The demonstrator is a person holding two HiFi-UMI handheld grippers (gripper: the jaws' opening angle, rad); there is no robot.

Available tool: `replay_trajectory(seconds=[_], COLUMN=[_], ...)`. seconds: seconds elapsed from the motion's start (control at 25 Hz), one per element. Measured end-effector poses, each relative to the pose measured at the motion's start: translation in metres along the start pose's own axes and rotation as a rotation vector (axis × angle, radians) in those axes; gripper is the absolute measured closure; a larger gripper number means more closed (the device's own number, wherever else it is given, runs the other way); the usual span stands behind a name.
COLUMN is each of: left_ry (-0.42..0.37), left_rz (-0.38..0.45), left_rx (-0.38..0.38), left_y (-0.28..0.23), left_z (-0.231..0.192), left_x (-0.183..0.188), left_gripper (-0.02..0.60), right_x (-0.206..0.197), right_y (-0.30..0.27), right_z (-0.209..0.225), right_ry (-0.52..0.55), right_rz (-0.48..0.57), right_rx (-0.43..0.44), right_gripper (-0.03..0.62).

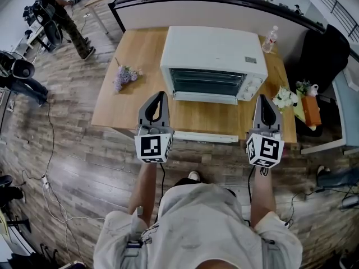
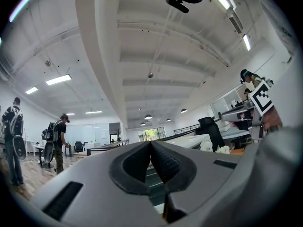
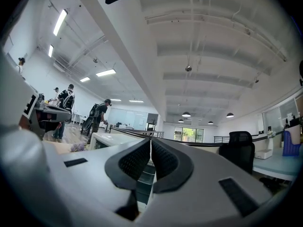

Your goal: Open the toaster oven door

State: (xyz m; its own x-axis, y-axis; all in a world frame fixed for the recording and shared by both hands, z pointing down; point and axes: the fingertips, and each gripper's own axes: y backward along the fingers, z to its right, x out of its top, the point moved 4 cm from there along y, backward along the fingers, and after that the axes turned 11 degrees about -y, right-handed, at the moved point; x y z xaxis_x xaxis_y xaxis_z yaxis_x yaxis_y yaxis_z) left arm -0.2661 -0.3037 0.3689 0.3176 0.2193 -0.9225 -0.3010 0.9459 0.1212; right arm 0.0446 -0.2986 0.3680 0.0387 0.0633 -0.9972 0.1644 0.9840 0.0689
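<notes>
The left gripper [image 1: 159, 96] and right gripper [image 1: 264, 98] hover side by side over the bench's [image 1: 126, 114] front edge, pointing at the toaster oven [image 1: 213, 60] by its back edge. Both pairs of fingers [image 2: 165, 162] are clenched on nothing.

1. The toaster oven [image 1: 213, 52] is plain white, and its door [image 1: 208, 83] is dark glass.
2. The table [image 1: 140, 49] is a pale honey wood, and the floor [image 1: 73, 150] is grey-brown planks.
3. The left gripper [image 1: 159, 94] and right gripper [image 1: 263, 98] are grey with black textured pads [image 2: 168, 164]. Their cubes [image 1: 153, 148] have black-and-white square markers.
4. There's a purple flower bunch [image 1: 124, 76] and a white flower bunch [image 1: 285, 98].
</notes>
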Motion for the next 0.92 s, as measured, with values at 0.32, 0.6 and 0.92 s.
replay_trajectory(seconds=[0.32,0.6,0.92], left_ry=[-0.002,-0.005,-0.002], left_rz=[-0.015,-0.028,-0.032], left_rx=[0.004,0.020,0.027], left_y=[0.008,0.013,0.015], left_z=[-0.003,-0.008,-0.013], left_x=[-0.003,-0.006,-0.011], left_gripper=[0.568,0.568,0.568], right_x=[-0.003,-0.003,-0.005], right_y=[0.004,0.004,0.001], right_z=[-0.002,-0.002,-0.010], right_ry=[-0.004,-0.002,0.005], right_rz=[-0.011,-0.014,-0.015], right_rx=[0.007,0.018,0.028], right_gripper=[0.563,0.563,0.563])
